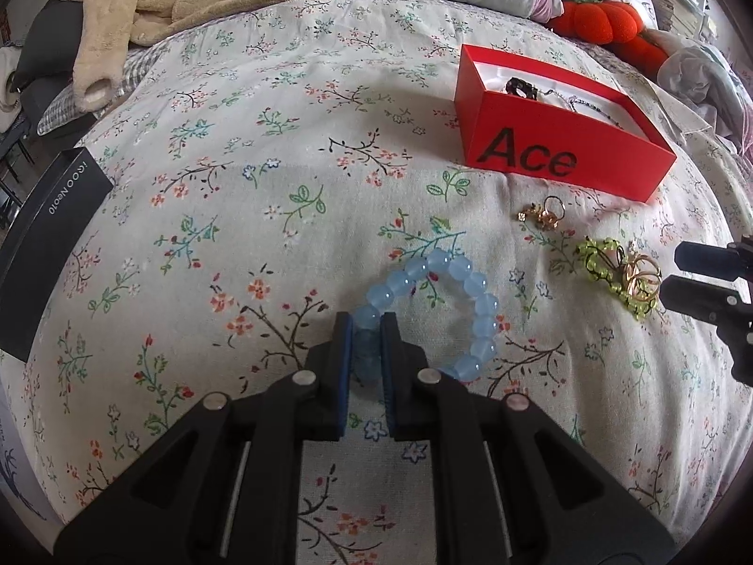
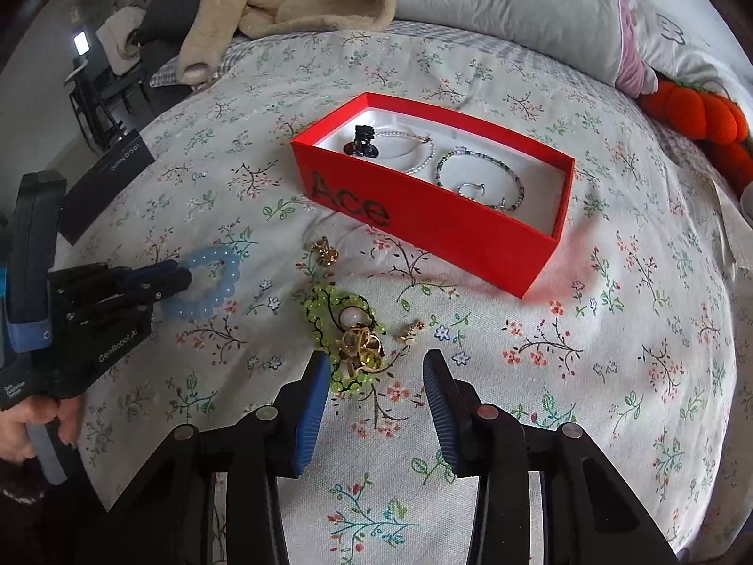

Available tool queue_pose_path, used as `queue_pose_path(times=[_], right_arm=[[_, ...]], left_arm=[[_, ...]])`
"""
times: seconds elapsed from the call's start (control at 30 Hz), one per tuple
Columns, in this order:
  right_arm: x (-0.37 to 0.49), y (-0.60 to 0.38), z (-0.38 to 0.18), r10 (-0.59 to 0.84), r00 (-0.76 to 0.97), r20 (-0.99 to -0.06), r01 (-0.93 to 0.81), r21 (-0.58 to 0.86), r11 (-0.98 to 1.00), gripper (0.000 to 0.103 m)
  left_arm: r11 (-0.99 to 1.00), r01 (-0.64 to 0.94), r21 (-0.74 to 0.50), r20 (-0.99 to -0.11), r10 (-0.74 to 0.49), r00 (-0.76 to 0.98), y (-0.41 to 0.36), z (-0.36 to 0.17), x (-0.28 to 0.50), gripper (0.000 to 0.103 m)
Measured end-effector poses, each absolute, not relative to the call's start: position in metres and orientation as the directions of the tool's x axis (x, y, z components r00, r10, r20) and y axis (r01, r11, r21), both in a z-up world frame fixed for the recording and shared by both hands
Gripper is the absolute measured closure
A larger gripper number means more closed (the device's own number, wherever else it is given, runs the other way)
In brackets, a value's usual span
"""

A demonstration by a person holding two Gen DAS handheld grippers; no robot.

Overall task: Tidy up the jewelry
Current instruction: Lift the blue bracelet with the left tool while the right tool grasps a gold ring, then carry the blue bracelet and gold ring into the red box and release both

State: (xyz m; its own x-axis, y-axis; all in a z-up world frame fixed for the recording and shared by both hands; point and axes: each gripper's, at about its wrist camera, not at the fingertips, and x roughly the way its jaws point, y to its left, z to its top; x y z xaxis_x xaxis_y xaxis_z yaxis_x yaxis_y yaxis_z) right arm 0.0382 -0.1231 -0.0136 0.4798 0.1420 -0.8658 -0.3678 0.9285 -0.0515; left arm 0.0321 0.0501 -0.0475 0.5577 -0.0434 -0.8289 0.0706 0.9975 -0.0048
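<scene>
Left wrist view: left gripper is pinching the near-left beads of the blue bead bracelet, which is lying on the floral bedspread.
Box: red box is sitting far right, already holding jewelry.
Right wrist view: right gripper is hovering with jaws spread at the green bead bracelet and gold rings.
Step in hand: grasping the blue bracelet, by judgement.
Next move: lifting it clear, carrying it far right over the box wall.
</scene>
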Motion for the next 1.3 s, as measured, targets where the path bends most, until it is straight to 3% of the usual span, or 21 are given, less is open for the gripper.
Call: queue_pose_path(times=[0.1, 0.23, 0.73, 1.3], right_arm=[[0.044, -0.123, -0.02, 0.141, 0.471, -0.871, -0.366, -0.046, 0.93, 0.07], [0.052, -0.121, -0.029, 0.148, 0.447, -0.882, -0.379, -0.038, 0.925, 0.088], [0.061, -0.155, -0.009, 0.208, 0.464, -0.861, -0.286, 0.076, 0.955, 0.09], [0.064, -0.193, 0.023, 0.191, 0.513, -0.837, -0.153, 0.13, 0.98, 0.09]], left_arm=[[0.998, 0.062, -0.029, -0.83, -0.059, 0.555, 0.055, -0.049, 0.036, 0.09], [0.998, 0.06, -0.033, -0.829, -0.061, 0.556, 0.055, -0.05, 0.037, 0.09], [0.995, 0.057, -0.085, -0.836, -0.102, 0.54, 0.066, -0.037, 0.045, 0.09], [0.986, 0.096, -0.134, -0.788, -0.165, 0.593, 0.05, 0.023, 0.059, 0.09]])
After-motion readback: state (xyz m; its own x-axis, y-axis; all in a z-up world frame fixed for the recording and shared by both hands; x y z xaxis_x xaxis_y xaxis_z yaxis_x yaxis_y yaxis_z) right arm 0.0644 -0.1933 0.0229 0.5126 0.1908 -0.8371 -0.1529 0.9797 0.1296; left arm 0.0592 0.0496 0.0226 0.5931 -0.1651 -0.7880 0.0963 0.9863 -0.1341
